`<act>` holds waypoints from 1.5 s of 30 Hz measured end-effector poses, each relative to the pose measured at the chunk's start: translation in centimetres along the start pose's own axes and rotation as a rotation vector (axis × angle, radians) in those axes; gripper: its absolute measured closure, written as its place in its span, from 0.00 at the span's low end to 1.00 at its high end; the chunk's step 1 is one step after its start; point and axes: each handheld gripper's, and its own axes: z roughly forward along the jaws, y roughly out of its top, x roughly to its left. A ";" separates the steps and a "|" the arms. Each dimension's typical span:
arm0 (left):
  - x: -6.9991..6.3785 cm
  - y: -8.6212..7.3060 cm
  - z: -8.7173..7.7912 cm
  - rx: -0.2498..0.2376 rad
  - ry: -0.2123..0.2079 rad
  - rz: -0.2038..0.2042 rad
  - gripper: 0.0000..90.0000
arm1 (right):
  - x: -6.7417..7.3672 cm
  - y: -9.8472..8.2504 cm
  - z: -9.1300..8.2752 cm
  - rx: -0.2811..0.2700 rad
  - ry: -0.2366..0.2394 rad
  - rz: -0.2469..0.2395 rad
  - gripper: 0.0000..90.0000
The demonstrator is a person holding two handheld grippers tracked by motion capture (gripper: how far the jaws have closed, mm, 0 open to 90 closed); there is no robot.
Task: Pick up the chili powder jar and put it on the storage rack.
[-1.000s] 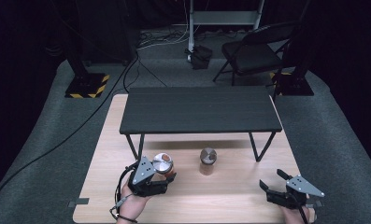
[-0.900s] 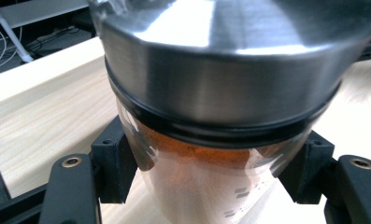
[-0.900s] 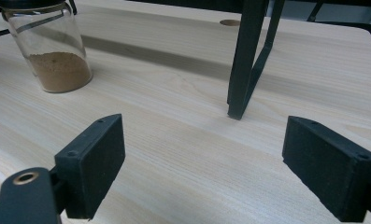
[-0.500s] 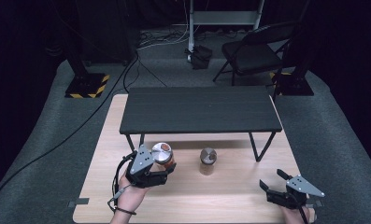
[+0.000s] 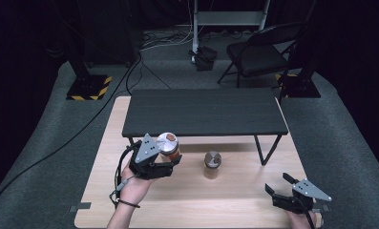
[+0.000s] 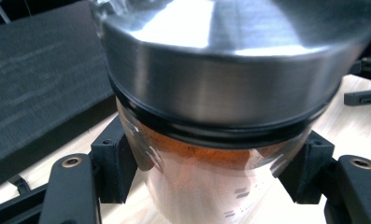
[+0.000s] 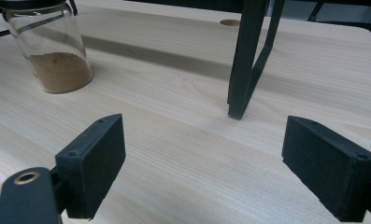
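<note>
silver-lidded clear jar (image 5: pixel 168 146) holds reddish-brown powder; black claw (image 5: pixel 154 160); pale wood table (image 5: pixel 187 200).

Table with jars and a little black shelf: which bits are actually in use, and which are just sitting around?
In use:
- jar of brown powder, clamped in the left gripper
- second jar, standing on the table
- black shelf
- right gripper, open, holding nothing

Sitting around:
- chair
- floor cables

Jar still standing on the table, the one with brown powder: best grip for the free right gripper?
Take the standing jar across its glass wall, just below the metal lid. It stands upright, round and straight-sided, so level jaws fit. Probably come in from the right gripper side, which is open and has bare tabletop between.
</note>
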 end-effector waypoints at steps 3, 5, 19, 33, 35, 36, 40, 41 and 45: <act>0.2 0.8 -0.1 -0.006 0.003 0.000 0.35 | 0.0 0.0 0.0 0.002 0.000 -0.001 0.14; 0.3 1.5 -0.1 -0.006 0.006 0.003 0.35 | 0.0 0.0 0.0 0.002 0.000 0.000 0.14; 1.2 6.2 0.5 -0.012 0.026 0.000 0.35 | 0.0 0.0 0.0 0.001 0.001 -0.002 0.14; 2.3 9.1 3.3 0.037 0.086 -0.033 0.35 | 0.0 0.1 0.1 0.003 0.003 -0.005 0.14; 2.4 9.2 3.6 0.037 0.095 -0.045 0.35 | 0.0 0.1 0.1 0.004 0.004 -0.007 0.14; 2.6 9.2 3.8 0.035 0.099 -0.059 0.35 | 0.0 0.1 0.1 0.003 0.004 -0.007 0.14; 2.8 9.5 4.6 0.049 0.114 -0.073 0.35 | 0.0 0.1 0.1 0.002 0.005 -0.007 0.14; 2.8 9.6 4.8 0.051 0.116 -0.079 0.35 | 0.0 0.1 0.1 0.002 0.005 -0.006 0.14; 2.8 9.8 5.8 0.069 0.124 -0.084 0.35 | -0.1 0.1 0.1 0.001 0.006 -0.006 0.14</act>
